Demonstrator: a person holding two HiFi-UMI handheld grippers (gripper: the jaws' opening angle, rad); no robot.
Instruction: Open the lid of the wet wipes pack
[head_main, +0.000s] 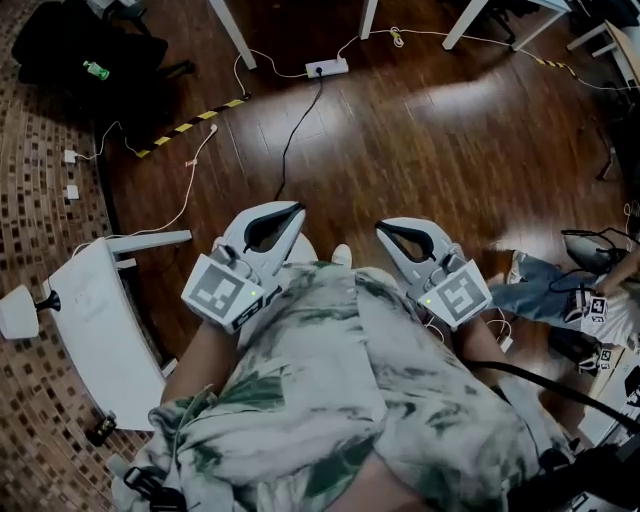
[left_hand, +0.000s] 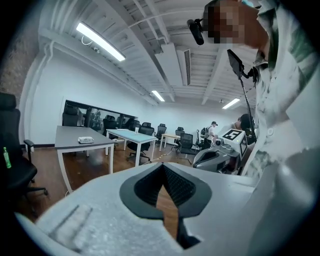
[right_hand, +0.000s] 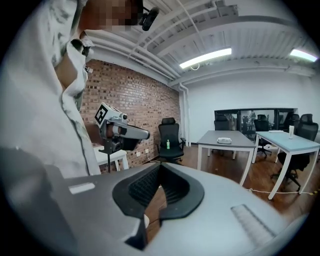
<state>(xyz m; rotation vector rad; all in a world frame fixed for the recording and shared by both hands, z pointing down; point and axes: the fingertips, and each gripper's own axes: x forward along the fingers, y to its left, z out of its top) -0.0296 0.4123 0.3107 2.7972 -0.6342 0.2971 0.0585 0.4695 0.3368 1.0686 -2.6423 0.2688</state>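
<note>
Waiting at the start, by my reading: nothing of the task is done. Left gripper (head_main: 296, 209) and right gripper (head_main: 381, 227) hang close to the torso above the wood floor (head_main: 420, 130), each claw's jaws closed together on nothing. No wipes pack within reach. A small white object (right_hand: 223, 140) lies on a grey table (right_hand: 240, 142) well across the room. It may be the pack; it is too small to tell, and I can't read the lid. All is left: approach, steady pack, lift lid. No other containers noted.
</note>
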